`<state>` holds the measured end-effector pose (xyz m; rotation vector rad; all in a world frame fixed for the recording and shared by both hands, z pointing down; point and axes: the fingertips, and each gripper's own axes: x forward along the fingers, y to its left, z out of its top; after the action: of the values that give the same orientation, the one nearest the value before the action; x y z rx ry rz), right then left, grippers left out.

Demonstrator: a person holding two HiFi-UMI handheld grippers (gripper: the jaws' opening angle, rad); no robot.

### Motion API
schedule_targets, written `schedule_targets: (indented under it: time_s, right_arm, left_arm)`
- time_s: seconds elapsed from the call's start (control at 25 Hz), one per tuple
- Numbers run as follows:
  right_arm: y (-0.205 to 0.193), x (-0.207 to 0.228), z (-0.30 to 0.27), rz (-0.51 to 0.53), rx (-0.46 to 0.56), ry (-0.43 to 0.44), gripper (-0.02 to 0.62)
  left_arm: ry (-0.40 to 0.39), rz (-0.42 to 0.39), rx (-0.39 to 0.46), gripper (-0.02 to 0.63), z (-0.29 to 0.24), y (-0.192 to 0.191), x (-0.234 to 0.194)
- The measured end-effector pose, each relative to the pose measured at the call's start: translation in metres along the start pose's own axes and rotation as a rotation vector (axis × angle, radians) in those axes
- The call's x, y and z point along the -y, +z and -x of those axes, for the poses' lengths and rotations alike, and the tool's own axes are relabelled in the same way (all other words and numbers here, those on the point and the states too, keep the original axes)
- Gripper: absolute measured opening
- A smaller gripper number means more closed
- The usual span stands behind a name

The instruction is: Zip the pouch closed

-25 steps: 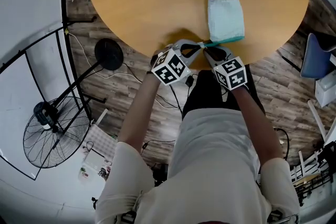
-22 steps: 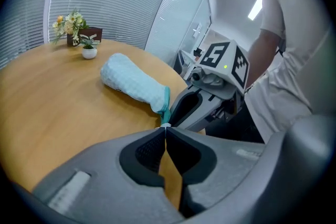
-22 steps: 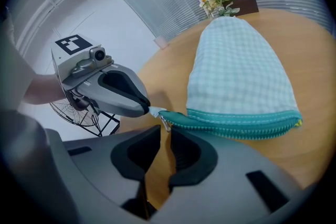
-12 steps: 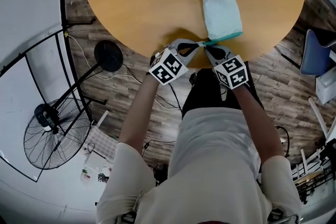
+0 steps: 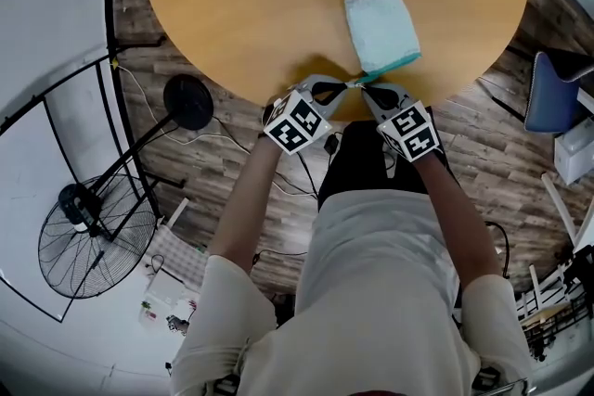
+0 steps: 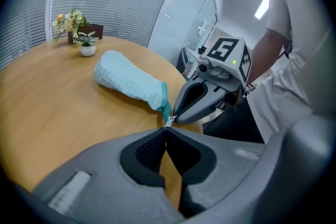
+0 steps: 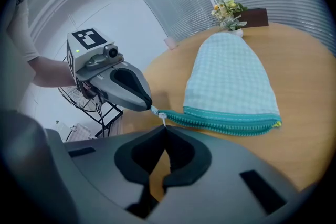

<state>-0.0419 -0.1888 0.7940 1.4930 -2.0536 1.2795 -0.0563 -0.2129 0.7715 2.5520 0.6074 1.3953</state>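
Grey left tongs (image 6: 166, 129) are pressed together on the zip tape end (image 7: 153, 110). The right tongs (image 7: 165, 127) are pressed together on the silver slider pull (image 7: 159, 116). The two sets of tips meet nose to nose, almost touching. The teal zip (image 7: 226, 122) runs away from the tips toward the right tongs' outer side and appears meshed along its visible length. The pale checked pouch (image 7: 228, 73) lies flat on the table (image 7: 310, 113) just beyond the tips, on the right tongs' side.

Procedure, judged from this state: the slider appears to sit at its end stop.
- Hold the tape end steady with the left tongs as an anchor.
- Draw the pull in line with the teeth, never upward.
- Keep the tape taut.
- Confirm that no gap remains behind the slider before release.

Change from one second ago: the tips meet at nearly the same spot. The pouch has swung, and its far end now lies further toward the left tongs' side.
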Motion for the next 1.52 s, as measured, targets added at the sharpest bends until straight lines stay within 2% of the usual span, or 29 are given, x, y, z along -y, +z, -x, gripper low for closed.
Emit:
schedule_targets:
  time_s: [0.2, 0.44, 0.68, 0.92, 1.36, 1.52]
  right_arm:
    - [-0.010, 0.021, 0.015, -0.008, -0.005, -0.029, 0.000]
    - [-0.007, 0.025, 0.028, 0.060, -0.020, -0.024, 0.000]
    - [-0.004, 0.051, 0.048, 0.052, -0.016, -0.084, 0.000]
    - [0.005, 0.063, 0.065, 0.076, -0.032, -0.053, 0.000]
    - [-0.003, 0.094, 0.090, 0.123, -0.095, -0.023, 0.000]
    - [-0.007, 0.106, 0.096, 0.120, -0.119, -0.005, 0.000]
  left_arm:
    - [0.020, 0.051, -0.004, 0.020, 0.001, -0.002, 0.000]
    - [0.031, 0.079, 0.022, 0.020, 0.003, 0.005, 0.006]
    - [0.090, 0.117, 0.041, 0.020, 0.015, 0.015, 0.003]
    - [0.128, 0.169, 0.048, 0.020, 0.024, 0.022, 0.003]
    - [0.192, 0.289, 0.066, 0.020, 0.026, 0.016, 0.003]
    - [0.232, 0.300, 0.060, 0.020, 0.026, 0.010, 0.003]
